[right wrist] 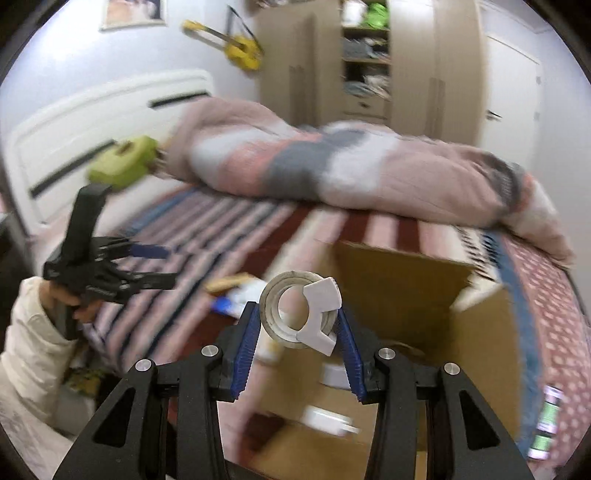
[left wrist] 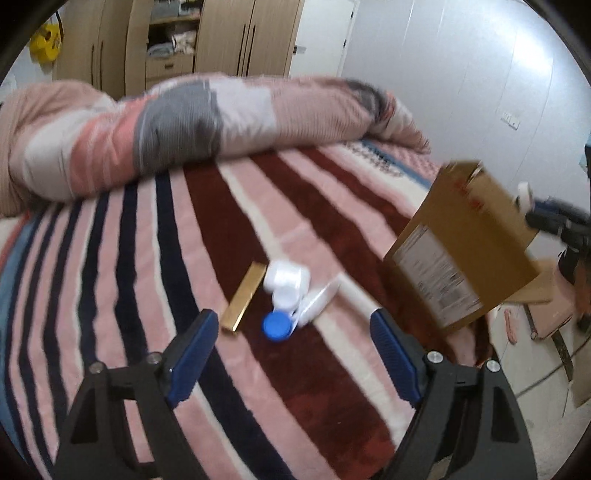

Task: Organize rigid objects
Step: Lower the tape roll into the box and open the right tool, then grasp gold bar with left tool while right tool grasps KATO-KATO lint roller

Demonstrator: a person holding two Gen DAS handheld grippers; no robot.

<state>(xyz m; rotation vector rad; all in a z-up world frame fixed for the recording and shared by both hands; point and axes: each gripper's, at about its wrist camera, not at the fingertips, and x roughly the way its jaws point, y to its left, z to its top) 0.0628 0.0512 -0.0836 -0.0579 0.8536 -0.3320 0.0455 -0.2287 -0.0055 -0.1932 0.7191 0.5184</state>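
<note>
My right gripper point(right wrist: 297, 325) is shut on a tape roll with a white dispenser point(right wrist: 299, 314), held above the open cardboard box point(right wrist: 406, 288) on the bed. The box also shows at the right of the left wrist view point(left wrist: 461, 240). Small items lie in the box, among them a white one point(right wrist: 328, 421). My left gripper point(left wrist: 291, 332) is open and empty, just short of a gold bar point(left wrist: 243, 295), a white container point(left wrist: 286, 280), a blue cap point(left wrist: 276, 325) and a white tube point(left wrist: 317, 302) on the striped blanket. The left gripper also shows in the right wrist view point(right wrist: 147, 266).
A rolled pink and grey duvet point(left wrist: 184, 125) lies across the far side of the bed. A wardrobe point(left wrist: 221, 33) stands behind it. The white headboard point(right wrist: 92, 129) is at left. The bed's edge and floor point(left wrist: 535, 332) are at right. A small can point(right wrist: 546, 424) lies on the dotted cover.
</note>
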